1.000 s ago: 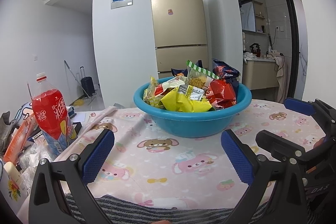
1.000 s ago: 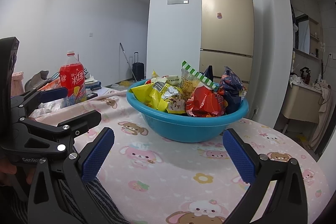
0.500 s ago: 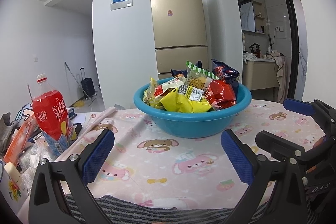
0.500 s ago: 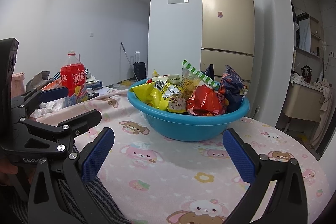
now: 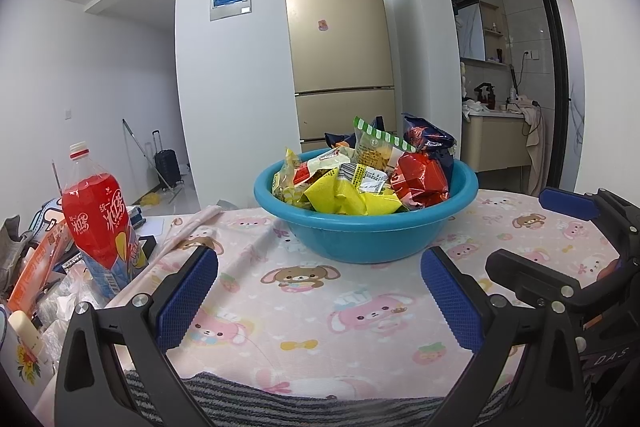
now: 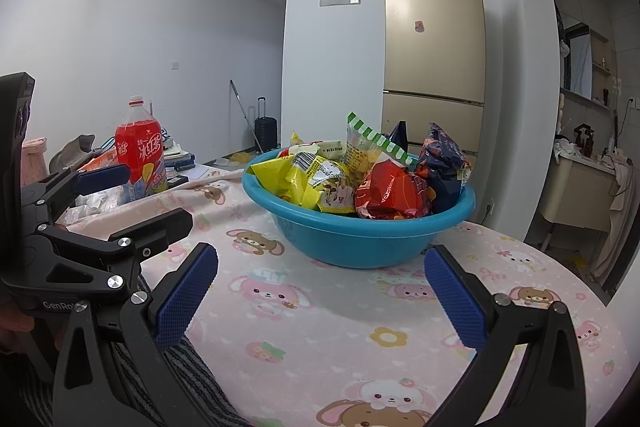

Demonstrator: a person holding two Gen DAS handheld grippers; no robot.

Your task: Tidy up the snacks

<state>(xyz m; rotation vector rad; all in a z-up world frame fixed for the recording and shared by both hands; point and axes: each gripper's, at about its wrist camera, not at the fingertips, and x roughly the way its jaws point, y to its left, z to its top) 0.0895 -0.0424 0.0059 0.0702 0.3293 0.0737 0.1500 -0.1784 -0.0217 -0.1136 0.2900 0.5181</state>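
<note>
Left gripper (image 5: 320, 301): jaws spread wide, holding nothing, low over the tablecloth (image 5: 280, 311).
Right gripper (image 6: 320, 301): likewise agape and empty, beside the left.
Snacks (image 5: 366, 173): heaped in the blue basin (image 5: 360, 241) mid-table.
Bottle (image 5: 102, 217): upright, left edge.
Fridge (image 5: 340, 47): behind.
</note>
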